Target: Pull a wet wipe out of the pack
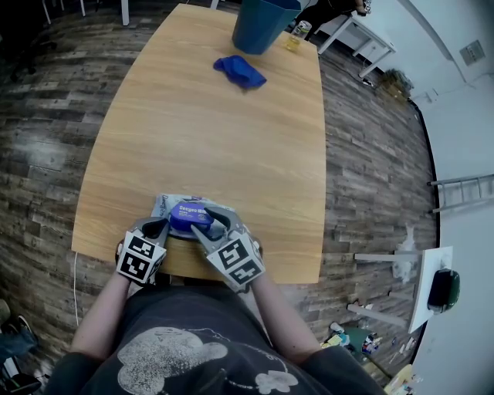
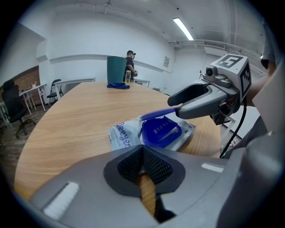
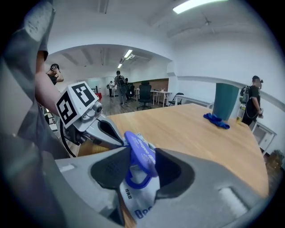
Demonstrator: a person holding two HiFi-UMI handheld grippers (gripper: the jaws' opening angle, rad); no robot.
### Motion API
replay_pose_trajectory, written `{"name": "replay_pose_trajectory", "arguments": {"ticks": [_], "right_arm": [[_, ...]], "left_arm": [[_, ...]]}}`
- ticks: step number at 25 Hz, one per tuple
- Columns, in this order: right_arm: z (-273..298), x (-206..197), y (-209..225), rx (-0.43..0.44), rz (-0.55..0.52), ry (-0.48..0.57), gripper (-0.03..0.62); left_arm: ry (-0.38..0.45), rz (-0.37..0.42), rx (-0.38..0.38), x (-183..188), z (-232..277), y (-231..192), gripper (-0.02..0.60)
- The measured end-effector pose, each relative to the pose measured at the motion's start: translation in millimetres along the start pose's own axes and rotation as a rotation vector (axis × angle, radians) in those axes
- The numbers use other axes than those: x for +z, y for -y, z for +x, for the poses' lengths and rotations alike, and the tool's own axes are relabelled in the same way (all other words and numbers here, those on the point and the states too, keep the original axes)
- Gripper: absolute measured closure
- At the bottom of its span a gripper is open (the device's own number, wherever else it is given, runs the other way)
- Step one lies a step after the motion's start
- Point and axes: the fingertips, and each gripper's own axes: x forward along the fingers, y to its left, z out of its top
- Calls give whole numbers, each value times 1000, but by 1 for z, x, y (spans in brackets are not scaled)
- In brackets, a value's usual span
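The wet wipe pack (image 1: 171, 204) lies at the table's near edge, white with a blue oval lid (image 1: 191, 216). My right gripper (image 1: 207, 224) reaches in from the right. In the right gripper view the lid (image 3: 140, 153) stands raised between its pads and spans the gap from pad to pad. From the left gripper view the lid (image 2: 159, 113) tilts up off the pack (image 2: 122, 136) at the right gripper's (image 2: 176, 104) tip. My left gripper (image 1: 158, 226) is shut with nothing between its pads (image 2: 156, 167), tips at the pack's near left edge. No wipe is visible.
The wooden table (image 1: 216, 131) runs away from me. At its far end stand a teal bin (image 1: 261, 23), a blue cloth (image 1: 239, 71) and a small bottle (image 1: 297, 35). A person (image 3: 251, 100) stands beyond the bin. Chairs and desks line the room's left side.
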Motion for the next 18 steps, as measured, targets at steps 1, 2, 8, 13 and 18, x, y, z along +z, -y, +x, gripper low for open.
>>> {"name": "replay_pose_trajectory", "arguments": {"ticks": [1,2,8,13,18], "right_arm": [[0,1,2,-8,-1,3,464],[-1,1,4,-16,-5,7,467],[1,7,24,-86,-8,18,468],[10,4,53,-151,69,9,468],[21,-4,70,-185,96,-31,468]], "left_arm": [[-2,0,-2,-1,0,0,563],[-2,0,-3,-1,0,0,563],[-6,1,-4,0,0,0,563],[-14,-2,-9,-5,1,0,563],[0,-1,-7,-1,0,-1,563]]}}
